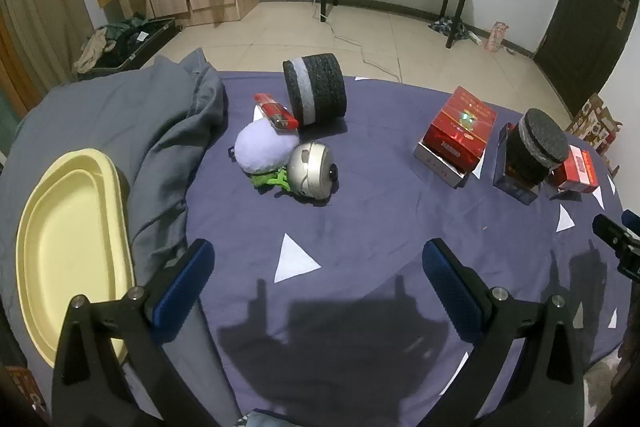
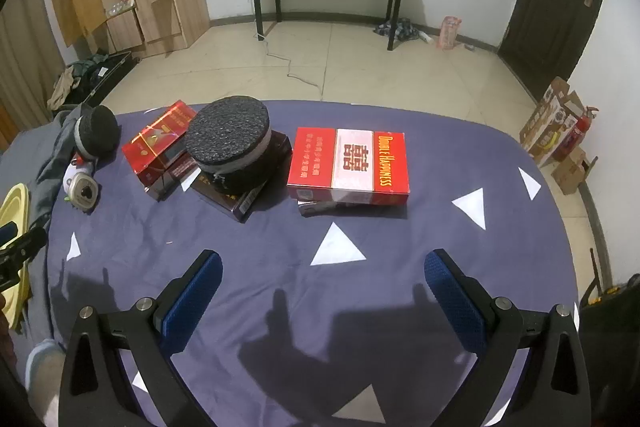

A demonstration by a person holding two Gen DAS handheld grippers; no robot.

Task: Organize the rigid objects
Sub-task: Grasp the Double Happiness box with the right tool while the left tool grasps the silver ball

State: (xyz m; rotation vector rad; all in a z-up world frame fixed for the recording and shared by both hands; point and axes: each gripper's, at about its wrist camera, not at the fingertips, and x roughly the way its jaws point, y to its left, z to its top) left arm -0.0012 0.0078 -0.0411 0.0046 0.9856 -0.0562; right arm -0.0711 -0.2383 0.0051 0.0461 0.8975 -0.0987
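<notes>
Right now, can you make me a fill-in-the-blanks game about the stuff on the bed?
1. The yellow tray holds ____ objects.
2. The foam cylinder stands on a dark ____.
3. Both the left gripper and the right gripper have jaws that are ____.
4. The English words on the red and white box read Double ____.

Missing words: no; box; open; Happiness
</notes>
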